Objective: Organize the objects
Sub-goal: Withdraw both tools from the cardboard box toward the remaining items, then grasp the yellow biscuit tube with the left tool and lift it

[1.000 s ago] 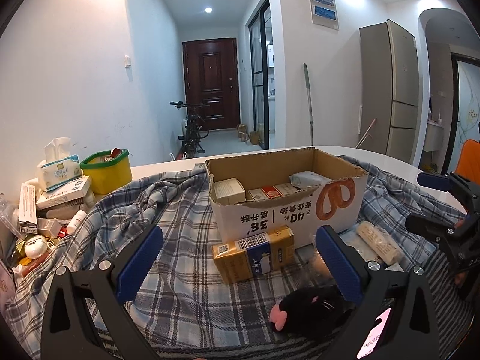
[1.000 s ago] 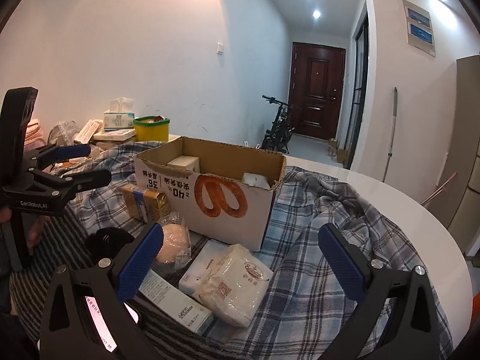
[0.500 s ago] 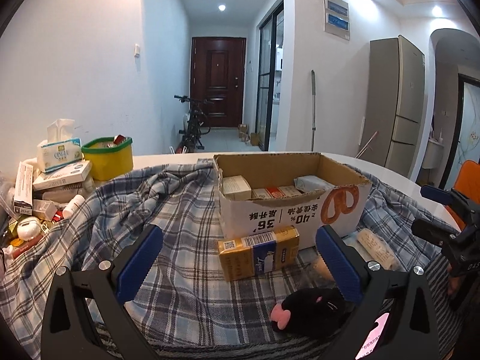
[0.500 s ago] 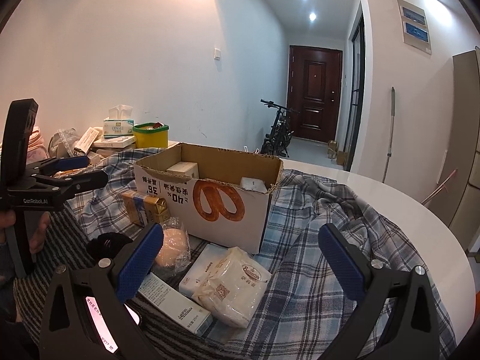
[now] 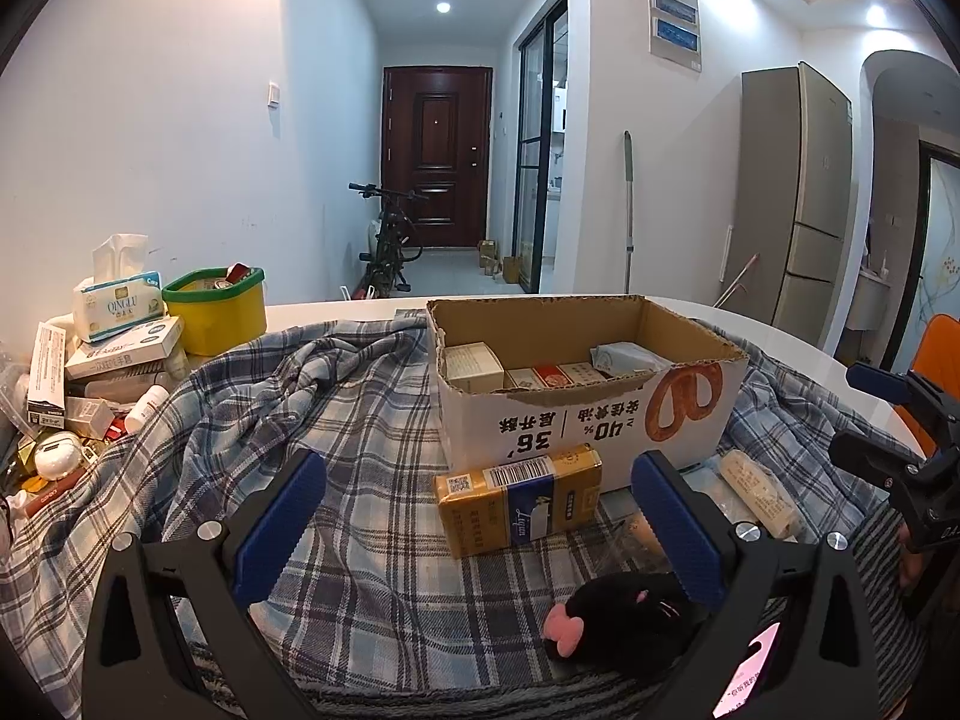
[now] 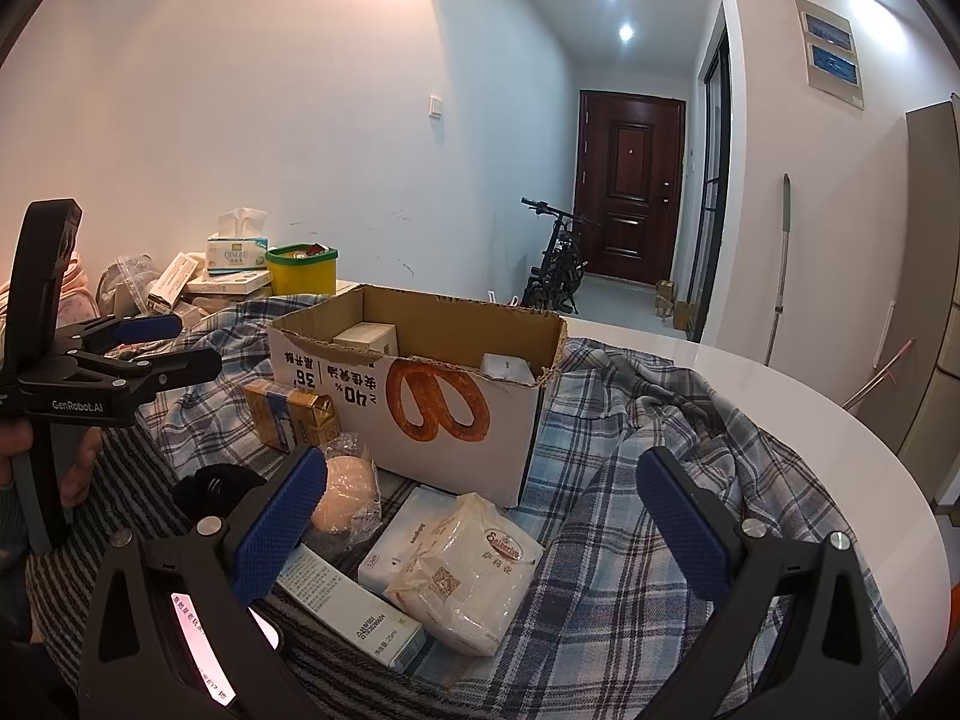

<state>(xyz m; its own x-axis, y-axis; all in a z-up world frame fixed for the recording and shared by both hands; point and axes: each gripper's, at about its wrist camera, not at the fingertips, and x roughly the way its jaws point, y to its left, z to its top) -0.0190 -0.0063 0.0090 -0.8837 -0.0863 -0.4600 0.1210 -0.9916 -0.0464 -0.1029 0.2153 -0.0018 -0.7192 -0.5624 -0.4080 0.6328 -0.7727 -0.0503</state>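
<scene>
An open cardboard box (image 5: pixel 588 420) (image 6: pixel 420 396) with a pretzel print sits on a plaid cloth and holds several small packs. In front of it lie a gold carton (image 5: pixel 519 498) (image 6: pixel 291 414), a black plush toy (image 5: pixel 624 612) (image 6: pixel 216 489), a bagged round bun (image 6: pixel 345 495), a white napkin pack (image 6: pixel 474 564), a white flat pack (image 6: pixel 408 534) and a long white box (image 6: pixel 348 606). My left gripper (image 5: pixel 477 531) is open and empty, held above the cloth before the carton. My right gripper (image 6: pixel 483 531) is open and empty above the napkin pack.
A yellow tub (image 5: pixel 219 309), a tissue pack (image 5: pixel 120 300) and a heap of small boxes and bottles (image 5: pixel 78 384) crowd the table's left side. The round white table's edge (image 6: pixel 852 480) curves on the right. A bicycle (image 5: pixel 390 240) stands in the hallway beyond.
Both grippers have risen and pulled back a little from the box, so the view sits higher. Both stay open and empty; the objects have not moved.
</scene>
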